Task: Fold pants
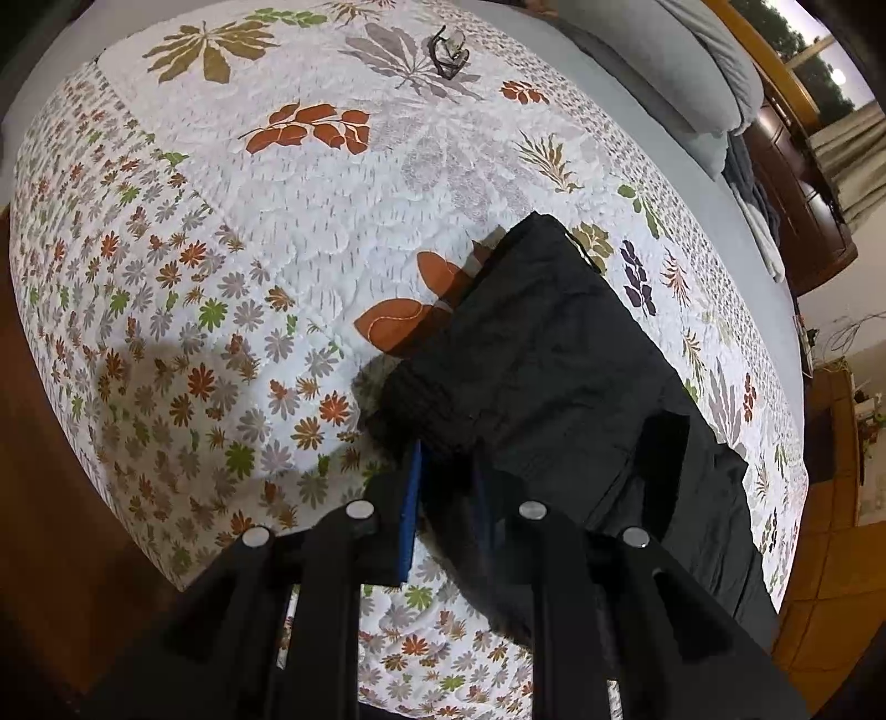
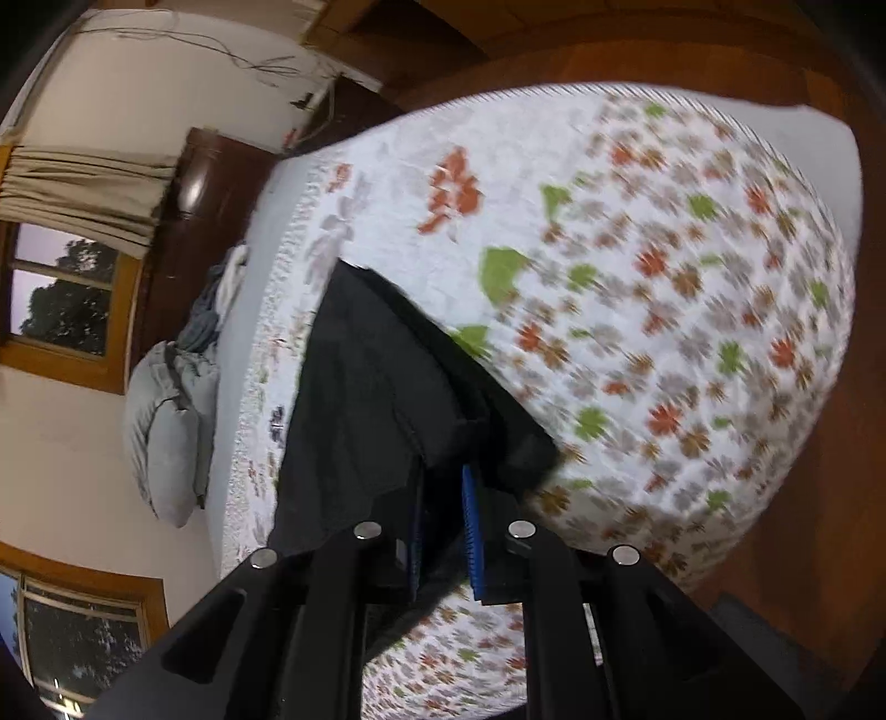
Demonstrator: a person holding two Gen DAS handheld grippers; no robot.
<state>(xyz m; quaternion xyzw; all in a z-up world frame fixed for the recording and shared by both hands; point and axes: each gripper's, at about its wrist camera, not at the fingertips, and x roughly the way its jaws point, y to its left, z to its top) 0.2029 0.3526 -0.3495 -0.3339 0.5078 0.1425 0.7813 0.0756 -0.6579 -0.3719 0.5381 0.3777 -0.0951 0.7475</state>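
Black pants (image 1: 554,354) lie on a floral quilt (image 1: 249,232), stretching away from me to the right. My left gripper (image 1: 446,487) is shut on the near edge of the pants, lifted a little off the quilt; its blue pads (image 1: 411,509) pinch the cloth. In the right wrist view the same pants (image 2: 365,387) run away to the left over the quilt (image 2: 692,304). My right gripper (image 2: 443,520) is shut on another edge of the pants, blue pad (image 2: 475,537) against the fabric. That view is motion-blurred.
A pair of glasses (image 1: 449,51) lies on the far part of the quilt. Grey pillows (image 2: 166,432) and bunched clothes (image 2: 219,299) sit at the bed's head by a dark wooden headboard (image 2: 183,221). Wooden floor (image 1: 66,498) surrounds the bed.
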